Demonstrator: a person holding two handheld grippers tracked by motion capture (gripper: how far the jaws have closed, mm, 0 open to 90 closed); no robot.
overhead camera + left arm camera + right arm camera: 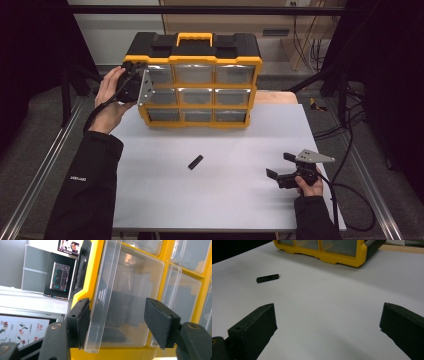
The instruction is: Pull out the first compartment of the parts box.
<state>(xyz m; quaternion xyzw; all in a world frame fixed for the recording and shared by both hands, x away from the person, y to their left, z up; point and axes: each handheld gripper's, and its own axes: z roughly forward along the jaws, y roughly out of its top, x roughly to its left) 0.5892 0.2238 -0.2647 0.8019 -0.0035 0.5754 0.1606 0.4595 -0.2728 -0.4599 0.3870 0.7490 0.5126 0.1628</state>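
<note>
The clear plastic drawer (pixel 117 300) sits in the left column of the yellow-framed organizer (pixel 192 80), which stands at the far edge of the bench (pixel 225 195). In the left gripper view the drawer's see-through front lip (pixel 105 295) juts out between the two black jaws: the left pad lies against or just beside the lip's edge, the right pad stands apart from it, so the jaws are released around the lip and not clamped on it. Which row the drawer belongs to is hard to tell from that close view; in the high view the left gripper (pixel 134 85) is at the upper left drawers, and its grey plate and the hand (pixel 112 100) hide the jaw tips. The drawer's inside is hazy with reflections, and whether it holds anything cannot be made out.

The organizer has a black top with a yellow handle (pixel 194 39) and three columns of glossy clear drawers. Its upper part is cut off in the right gripper view, where the yellow base shows.

A small black bar (pixel 195 162), matte and oblong, lies flat in the middle of the smooth pale grey bench, well apart from both grippers. The right gripper (pixel 280 167) rests low near the right edge, its blunt jaws spread wide over bare surface, holding nothing.
</note>
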